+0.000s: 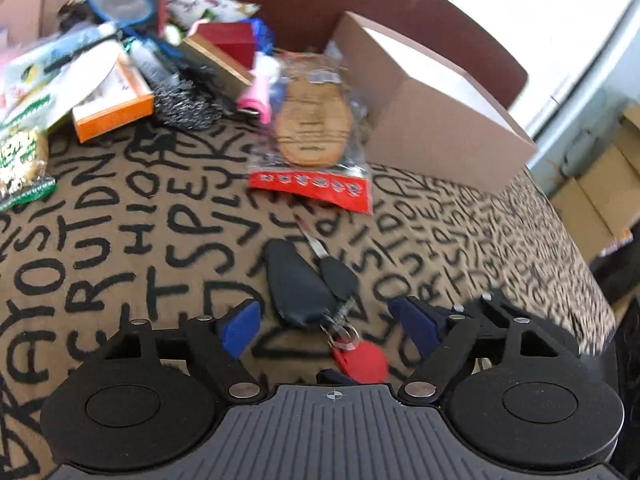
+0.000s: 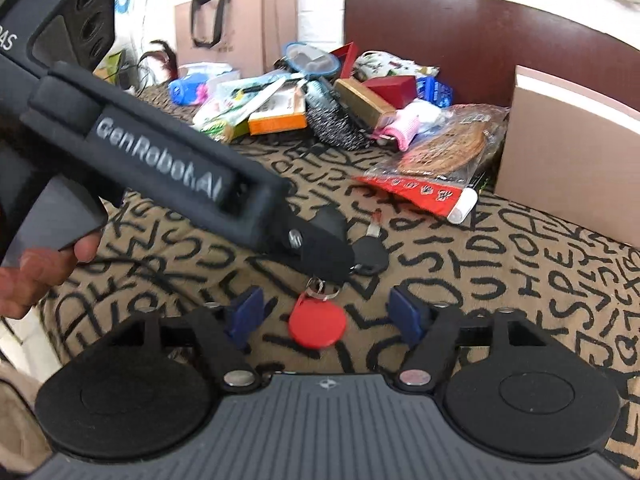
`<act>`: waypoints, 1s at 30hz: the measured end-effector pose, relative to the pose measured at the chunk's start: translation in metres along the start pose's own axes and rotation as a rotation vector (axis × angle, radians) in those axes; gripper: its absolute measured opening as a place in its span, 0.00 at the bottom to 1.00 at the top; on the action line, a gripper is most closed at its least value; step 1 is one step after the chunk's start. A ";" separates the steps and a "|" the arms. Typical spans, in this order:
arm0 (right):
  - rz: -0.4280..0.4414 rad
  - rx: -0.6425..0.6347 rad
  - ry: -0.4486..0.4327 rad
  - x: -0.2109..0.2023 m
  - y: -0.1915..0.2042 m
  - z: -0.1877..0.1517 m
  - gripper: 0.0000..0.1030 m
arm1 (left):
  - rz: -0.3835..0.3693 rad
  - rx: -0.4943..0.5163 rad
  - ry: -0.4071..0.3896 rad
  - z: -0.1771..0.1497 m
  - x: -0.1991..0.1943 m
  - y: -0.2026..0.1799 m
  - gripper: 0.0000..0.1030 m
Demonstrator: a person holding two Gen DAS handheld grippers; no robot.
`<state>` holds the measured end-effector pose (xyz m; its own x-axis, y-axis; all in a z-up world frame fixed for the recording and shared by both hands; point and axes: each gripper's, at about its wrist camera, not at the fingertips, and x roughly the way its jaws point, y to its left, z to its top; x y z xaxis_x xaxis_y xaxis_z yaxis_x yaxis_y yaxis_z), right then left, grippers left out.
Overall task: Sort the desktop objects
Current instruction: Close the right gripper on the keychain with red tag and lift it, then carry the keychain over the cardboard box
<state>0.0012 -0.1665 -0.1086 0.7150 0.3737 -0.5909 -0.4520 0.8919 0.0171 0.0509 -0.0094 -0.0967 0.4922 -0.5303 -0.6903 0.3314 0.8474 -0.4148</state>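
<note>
A plain cardboard box [image 1: 432, 108] stands at the far right of the table, its lid shut, so whatever it holds cannot be told; a tan paper bag with black handles [image 2: 236, 24] stands upright at the back against the wall, its inside likewise out of sight. Just left of the box lies a clear packet with a red printed strip [image 1: 316, 148] holding a brown oval piece, and beyond it a loose heap of small goods [image 1: 132, 60] spreads across the far side: an orange-edged carton, a grey knitted item, a pink roller, a red box and a blue-rimmed round thing among them. The table wears a tan cloth covered in black lettering [image 1: 120, 240], and a dark red chair back [image 2: 480, 28] rises behind it before a pale wall. The key bunch [image 1: 308, 288] lies flat on the cloth near the front: a black leather fob, a black-headed key and a round red tag [image 2: 318, 326] joined by a ring. The left gripper [image 1: 326, 324] points down over the bunch with its blue pads spread wide, the fob and key between them but untouched. The right gripper [image 2: 326, 314] is also parted, its pads standing either side of the red tag without pressing it. In the right wrist view a hand [image 2: 36, 268] grasps the left tool's handle at the left edge.
</note>
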 end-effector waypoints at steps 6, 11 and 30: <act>-0.023 0.067 0.004 0.015 -0.010 0.006 0.73 | -0.018 0.009 0.036 0.014 0.022 0.003 0.83; -0.010 0.065 0.001 0.029 -0.010 0.010 0.70 | 0.022 0.052 0.038 0.017 0.028 -0.001 0.71; -0.005 0.118 0.017 0.022 -0.017 0.012 0.38 | -0.012 0.048 0.066 0.019 0.030 -0.011 0.32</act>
<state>0.0316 -0.1705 -0.1121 0.7073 0.3659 -0.6048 -0.3819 0.9178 0.1086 0.0768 -0.0349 -0.1015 0.4343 -0.5367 -0.7234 0.3762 0.8378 -0.3957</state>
